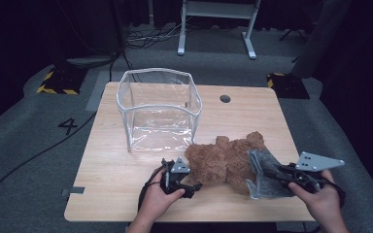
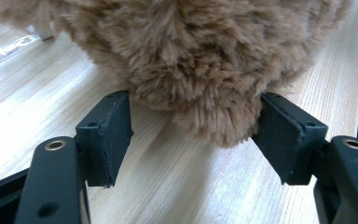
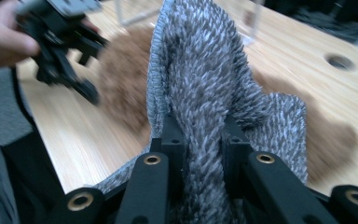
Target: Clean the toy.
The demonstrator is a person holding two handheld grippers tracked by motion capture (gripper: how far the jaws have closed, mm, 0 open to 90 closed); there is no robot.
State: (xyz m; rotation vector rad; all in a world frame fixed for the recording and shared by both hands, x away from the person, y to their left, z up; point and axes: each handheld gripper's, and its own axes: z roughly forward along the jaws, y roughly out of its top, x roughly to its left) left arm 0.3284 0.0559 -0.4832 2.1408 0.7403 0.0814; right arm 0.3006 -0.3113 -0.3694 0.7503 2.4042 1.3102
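Note:
A brown plush toy (image 1: 226,158) lies on the wooden table (image 1: 111,184), right of centre near the front. My left gripper (image 1: 187,175) is at its left end and open. In the left gripper view, a rounded furry part of the toy (image 2: 205,60) sits between the jaws of my left gripper (image 2: 196,135); the fur brushes the right pad (image 2: 284,140). My right gripper (image 1: 271,172) is shut on a grey knitted cloth (image 1: 267,177), lifted at the toy's right side. In the right gripper view, the cloth (image 3: 200,84) stands up from the closed jaws of my right gripper (image 3: 199,135).
A clear soft plastic box (image 1: 158,109), open at the top, stands behind the toy at the table's centre left. A round cable hole (image 1: 225,98) is at the back of the table. Cables and a white desk frame (image 1: 218,24) are on the floor beyond.

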